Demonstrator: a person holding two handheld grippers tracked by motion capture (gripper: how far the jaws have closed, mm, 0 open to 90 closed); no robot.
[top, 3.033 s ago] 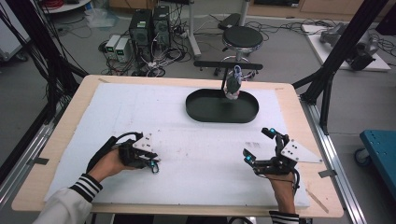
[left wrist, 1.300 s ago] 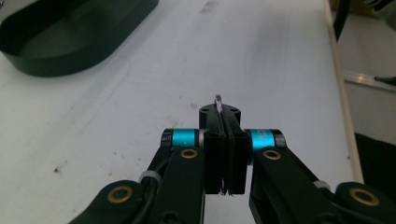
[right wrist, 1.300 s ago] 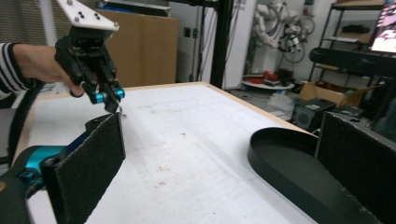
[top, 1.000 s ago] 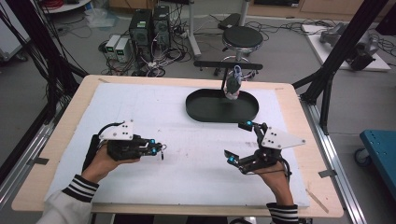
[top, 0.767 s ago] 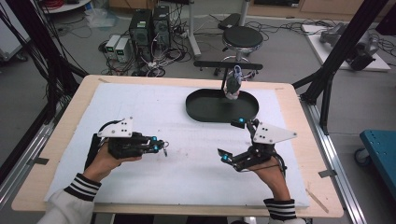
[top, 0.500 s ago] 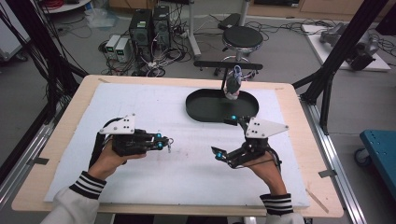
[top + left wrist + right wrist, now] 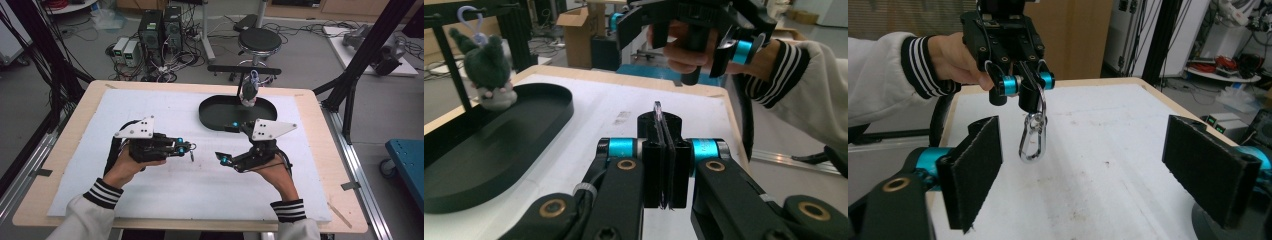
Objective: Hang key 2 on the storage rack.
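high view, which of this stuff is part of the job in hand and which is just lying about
In the job:
- left gripper, shut on the key ring
- key ring with carabiner hanging below it
- right gripper, jaws open and just been closing, nothing between them

Lying about:
- black oval tray
- grey plush keychain hanging on the black stand
- stool
- computers on the floor

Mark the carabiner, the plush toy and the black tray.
carabiner (image 7: 1032,142): right gripper view, on its metal loop.
plush toy (image 7: 489,70): left gripper view, on its grey body.
black tray (image 7: 214,114): high view, on its left rim.
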